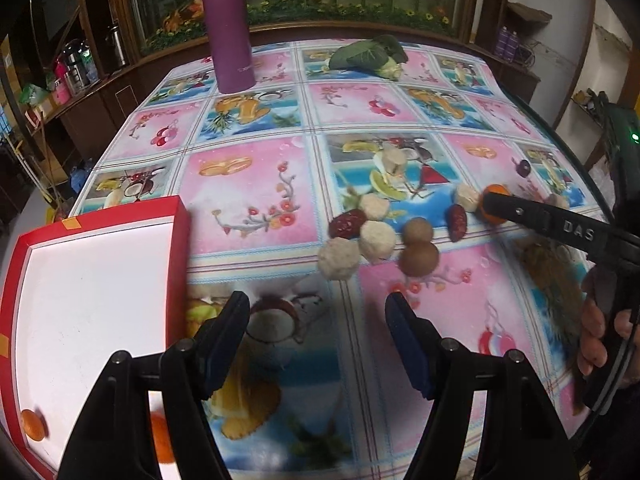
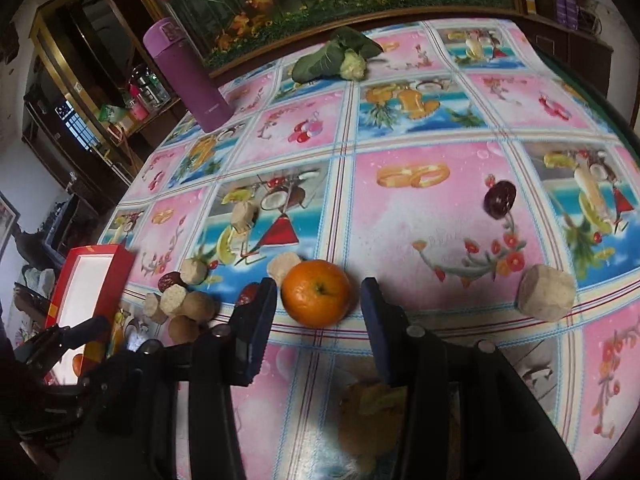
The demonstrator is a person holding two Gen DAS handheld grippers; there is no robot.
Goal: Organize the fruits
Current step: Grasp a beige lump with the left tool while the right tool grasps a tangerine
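Right gripper (image 2: 318,294): we see its jaws wide apart, flanking the orange (image 2: 317,293) on the tablecloth (image 2: 420,208), nothing clamped yet. We judge the fruit light, firm, smooth-skinned, prone to roll; grip across its middle. Left gripper (image 1: 318,314) open, empty, beside the red tray (image 1: 178,240) holding 2 oranges.

My left gripper (image 1: 318,320) covers part of the red tray (image 1: 182,240), and one orange (image 1: 162,436) inside shows only as a blur behind a finger. Another orange (image 1: 34,424) sits smeared at the tray's corner, half cut by the frame's edge. From the left view, my right gripper's (image 2: 318,292) finger hides most of the orange (image 2: 316,294) on the table. In the right view, the tray's near end disappears behind my left tool.
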